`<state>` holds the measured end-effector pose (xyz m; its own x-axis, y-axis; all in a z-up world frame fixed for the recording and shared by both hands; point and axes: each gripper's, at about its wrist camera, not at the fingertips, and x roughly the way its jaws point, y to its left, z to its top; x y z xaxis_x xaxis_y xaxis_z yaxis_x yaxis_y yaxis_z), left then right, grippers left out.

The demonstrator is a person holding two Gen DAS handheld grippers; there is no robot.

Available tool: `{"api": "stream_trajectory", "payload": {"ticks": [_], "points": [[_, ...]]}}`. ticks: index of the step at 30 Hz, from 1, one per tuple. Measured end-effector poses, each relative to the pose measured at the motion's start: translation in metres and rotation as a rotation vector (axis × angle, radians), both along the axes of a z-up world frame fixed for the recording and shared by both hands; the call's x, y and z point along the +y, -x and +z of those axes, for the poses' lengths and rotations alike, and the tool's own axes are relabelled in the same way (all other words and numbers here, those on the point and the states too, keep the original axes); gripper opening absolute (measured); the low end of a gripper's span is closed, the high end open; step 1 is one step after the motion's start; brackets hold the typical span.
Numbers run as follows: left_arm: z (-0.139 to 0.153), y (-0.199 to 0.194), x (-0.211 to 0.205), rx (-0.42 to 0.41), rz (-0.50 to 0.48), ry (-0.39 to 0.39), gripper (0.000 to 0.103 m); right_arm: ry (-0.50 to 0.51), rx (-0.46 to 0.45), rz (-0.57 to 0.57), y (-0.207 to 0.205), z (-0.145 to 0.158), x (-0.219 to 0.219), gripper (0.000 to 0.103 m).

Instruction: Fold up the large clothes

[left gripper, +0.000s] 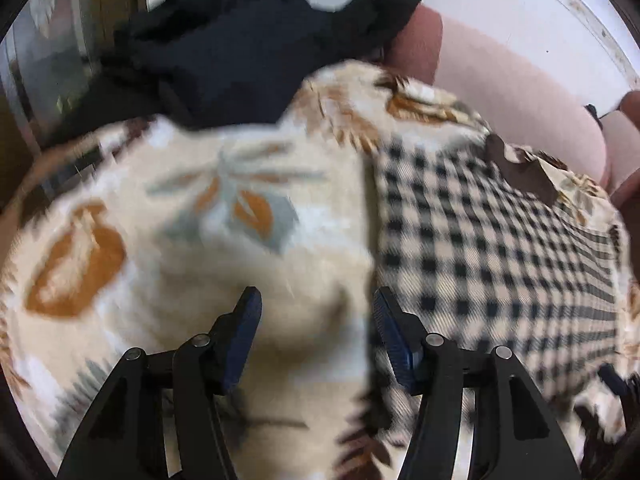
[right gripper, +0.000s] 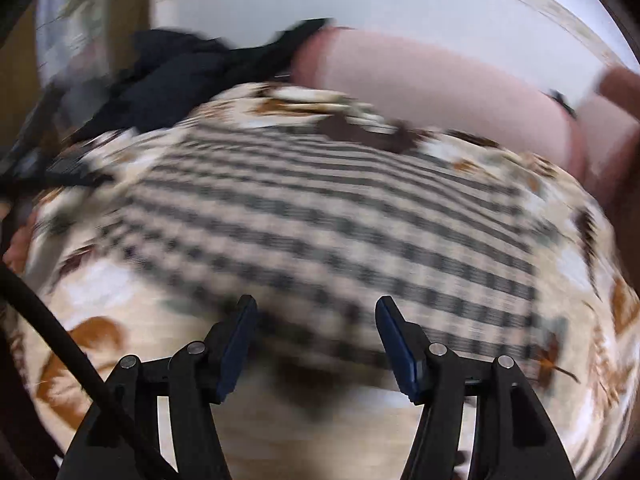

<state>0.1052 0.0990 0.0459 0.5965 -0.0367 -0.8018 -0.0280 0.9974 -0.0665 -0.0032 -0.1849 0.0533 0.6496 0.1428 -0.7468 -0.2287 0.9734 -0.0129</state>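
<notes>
A black-and-cream checked garment (left gripper: 492,240) lies spread flat on a cream blanket with orange leaf prints (left gripper: 168,216). In the right wrist view the checked garment (right gripper: 328,216) fills the middle. My left gripper (left gripper: 316,300) is open and empty, hovering over the garment's left edge. My right gripper (right gripper: 316,308) is open and empty, above the garment's near edge. Both views are blurred by motion.
A pile of dark navy clothes (left gripper: 236,48) lies at the far left on the blanket, also in the right wrist view (right gripper: 176,80). A pink cushion (left gripper: 516,92) lines the far side against a white wall. A black cable (right gripper: 68,348) crosses the lower left.
</notes>
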Motion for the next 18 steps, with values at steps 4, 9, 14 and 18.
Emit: {"api": "stream_trajectory", "payload": {"ticks": [4,9,14,18], "points": [[0.011,0.001,0.001,-0.076,0.023,-0.072,0.058,0.049,0.011,0.128,-0.003,-0.013,0.069,0.066],[0.029,0.008,0.016,-0.142,0.048,-0.018,0.058,0.137,-0.026,0.226,-0.004,-0.025,0.132,0.066],[0.038,0.007,0.030,-0.164,0.083,0.043,0.058,0.185,-0.037,0.233,-0.008,-0.036,0.154,0.066],[0.038,0.006,0.034,-0.166,0.094,0.048,0.058,0.204,-0.052,0.220,-0.007,-0.042,0.159,0.066]]}}
